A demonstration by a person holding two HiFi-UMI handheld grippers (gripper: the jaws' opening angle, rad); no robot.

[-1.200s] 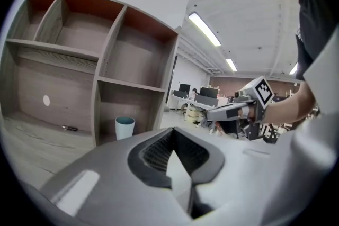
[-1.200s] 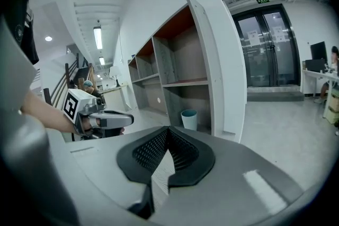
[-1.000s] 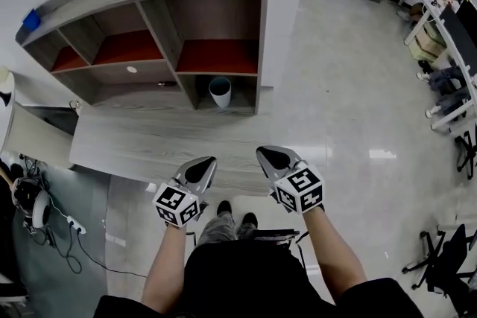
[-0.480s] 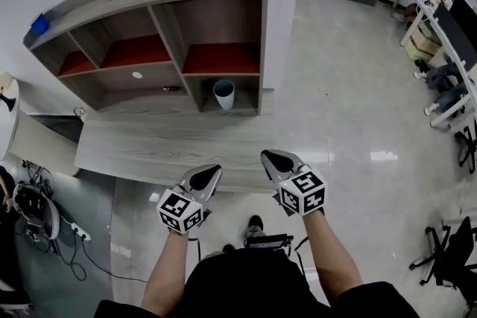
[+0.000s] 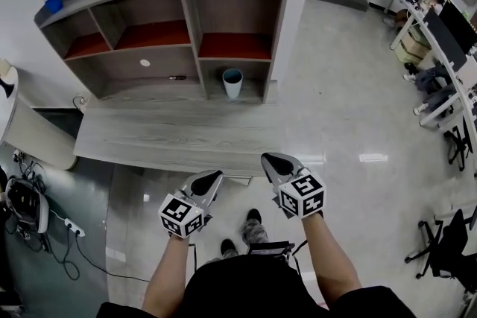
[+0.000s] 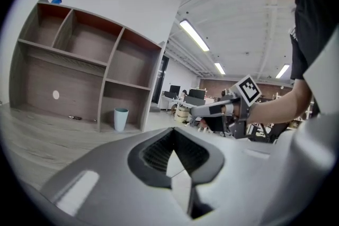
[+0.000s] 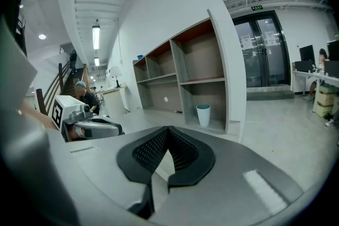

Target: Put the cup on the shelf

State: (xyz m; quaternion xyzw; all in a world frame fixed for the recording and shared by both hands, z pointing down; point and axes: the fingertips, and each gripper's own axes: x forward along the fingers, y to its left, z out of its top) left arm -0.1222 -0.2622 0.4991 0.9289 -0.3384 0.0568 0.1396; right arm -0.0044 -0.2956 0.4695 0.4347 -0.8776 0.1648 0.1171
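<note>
A pale blue cup point(image 5: 232, 83) stands upright in the shelf's point(image 5: 195, 15) lower right compartment, at desk level. It also shows far ahead in the left gripper view, cup point(image 6: 121, 119), and in the right gripper view, cup point(image 7: 203, 114). My left gripper point(image 5: 208, 178) and right gripper point(image 5: 273, 161) hover side by side over the floor, short of the desk's front edge and well away from the cup. Both are shut with nothing between the jaws, as seen at the left gripper point(image 6: 171, 137) and the right gripper point(image 7: 168, 136).
A long wooden desk top point(image 5: 164, 138) runs in front of the shelf. A small dark item point(image 5: 177, 77) lies in the lower middle compartment. Cables and gear point(image 5: 30, 208) sit on the floor at left. Office chairs point(image 5: 447, 249) and desks with people stand at right.
The shelf and desk now lie farther from me. Both grippers, earlier over the desk's front edge, are now back over the floor. The cup has not moved on the shelf.
</note>
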